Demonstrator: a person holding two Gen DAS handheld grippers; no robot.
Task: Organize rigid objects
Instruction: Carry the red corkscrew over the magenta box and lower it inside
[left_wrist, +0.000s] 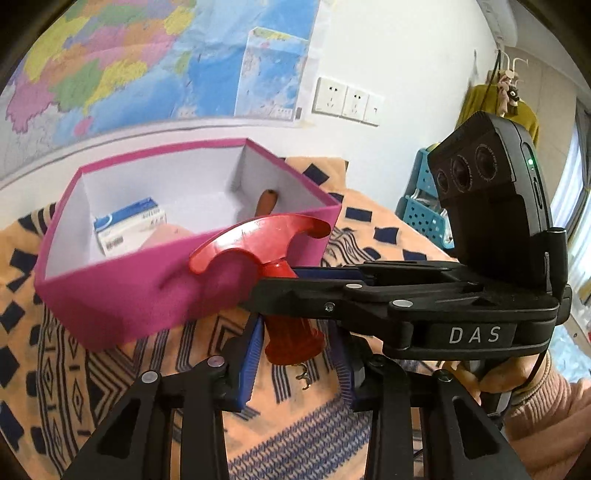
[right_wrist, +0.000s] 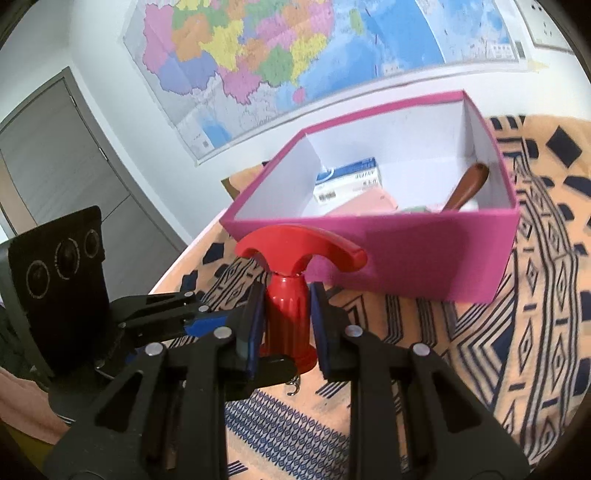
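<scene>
- Corkscrew, red, with a curved T-handle and a ribbed barrel, is held upright above the patterned cloth; its metal screw tip pokes out below the barrel.
- Right gripper is clenched on the barrel, a blue pad pressing each side.
- Left gripper has its blue pads on either side of the barrel's flared lower end; in its own view narrow gaps seem to show on both sides, so I cannot tell whether the pads press on it. The right gripper's arms cross in front of it there, and a hand in a pink knit sleeve holds the right gripper's handle.
- Box, magenta outside and white inside, stands open on the cloth just behind the corkscrew, whose handle overlaps its near wall in both views.
- Inside the box lie a blue-and-white carton, something pink beside it, and a brown wooden handle leaning in the far right corner.
- Wall behind carries a coloured map and white sockets.
</scene>
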